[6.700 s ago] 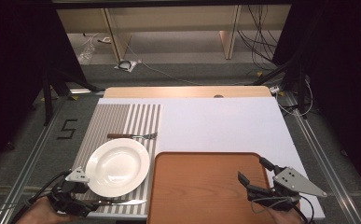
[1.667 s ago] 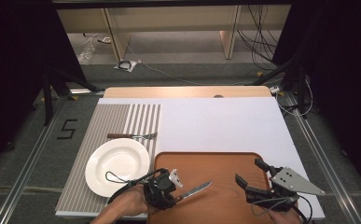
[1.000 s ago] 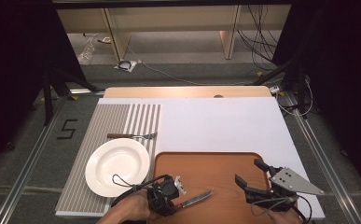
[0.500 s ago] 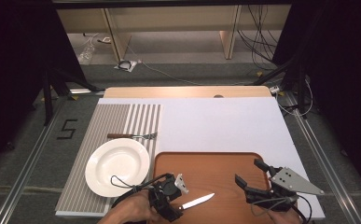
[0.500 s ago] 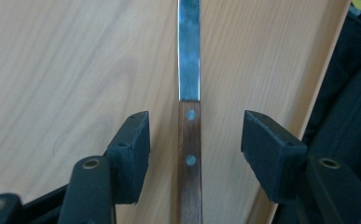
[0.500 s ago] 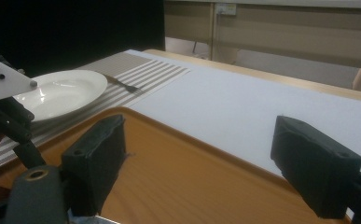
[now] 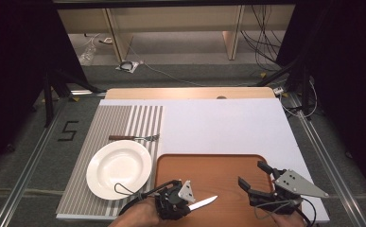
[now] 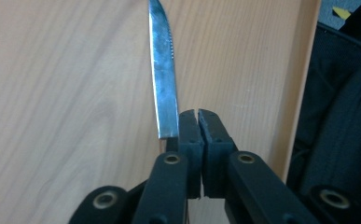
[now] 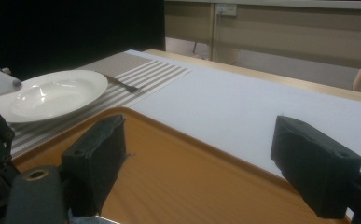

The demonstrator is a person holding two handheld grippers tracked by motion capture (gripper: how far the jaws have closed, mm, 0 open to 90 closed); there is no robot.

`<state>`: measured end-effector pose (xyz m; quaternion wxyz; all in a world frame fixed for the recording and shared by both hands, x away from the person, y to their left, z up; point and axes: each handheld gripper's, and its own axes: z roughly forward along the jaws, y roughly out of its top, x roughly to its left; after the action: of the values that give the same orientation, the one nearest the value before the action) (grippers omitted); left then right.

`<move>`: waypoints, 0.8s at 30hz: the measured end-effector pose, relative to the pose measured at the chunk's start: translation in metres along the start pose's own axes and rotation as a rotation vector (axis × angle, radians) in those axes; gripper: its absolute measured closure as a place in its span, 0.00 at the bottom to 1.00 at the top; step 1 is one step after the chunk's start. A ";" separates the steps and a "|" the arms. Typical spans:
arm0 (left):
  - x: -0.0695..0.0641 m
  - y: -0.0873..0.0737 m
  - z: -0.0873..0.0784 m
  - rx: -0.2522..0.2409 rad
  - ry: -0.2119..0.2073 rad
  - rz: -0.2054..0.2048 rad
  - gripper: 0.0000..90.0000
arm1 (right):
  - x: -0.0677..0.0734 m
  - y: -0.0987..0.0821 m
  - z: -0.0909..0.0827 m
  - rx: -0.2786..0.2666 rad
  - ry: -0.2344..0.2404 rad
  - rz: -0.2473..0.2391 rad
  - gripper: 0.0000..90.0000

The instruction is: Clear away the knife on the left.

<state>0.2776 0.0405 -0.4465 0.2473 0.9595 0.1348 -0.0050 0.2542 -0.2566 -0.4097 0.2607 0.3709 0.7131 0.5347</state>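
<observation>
A white worktop (image 7: pixel 228 123) carries a striped mat and a brown tray (image 7: pixel 218 170); beyond it lie grey floor, cables and dark curtains. The left hand-held gripper (image 7: pixel 183 201) has just closed, its jaws together on nothing. The knife (image 7: pixel 202 204) lies on the tray just beside them (possibly touching one), its long axis pointing away from the gripper: a bright, finely serrated blade. The right hand-held gripper (image 7: pixel 254 179) stands apart over the tray.

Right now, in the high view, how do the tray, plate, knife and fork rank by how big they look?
1. Tray, largest.
2. Plate.
3. Fork and knife look about alike; the left gripper covers the knife's handle, so I won't rank them.
</observation>
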 end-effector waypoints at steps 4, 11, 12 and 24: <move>-0.002 0.000 0.008 0.005 -0.003 0.008 0.99 | 0.000 0.000 0.000 -0.001 0.001 -0.003 0.21; 0.001 -0.002 0.015 0.028 0.009 0.004 0.99 | 0.000 0.000 0.000 0.001 0.002 -0.003 0.21; 0.002 -0.002 0.015 0.033 0.019 0.006 0.99 | 0.000 0.000 0.000 0.001 0.002 -0.003 0.21; 0.014 -0.007 0.013 0.053 0.064 -0.031 0.99 | -0.001 0.000 0.000 0.002 0.001 -0.005 0.21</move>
<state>0.2904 0.0442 -0.4628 0.2170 0.9632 0.1574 0.0185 0.2544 -0.2572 -0.4097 0.2614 0.3690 0.7148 0.5335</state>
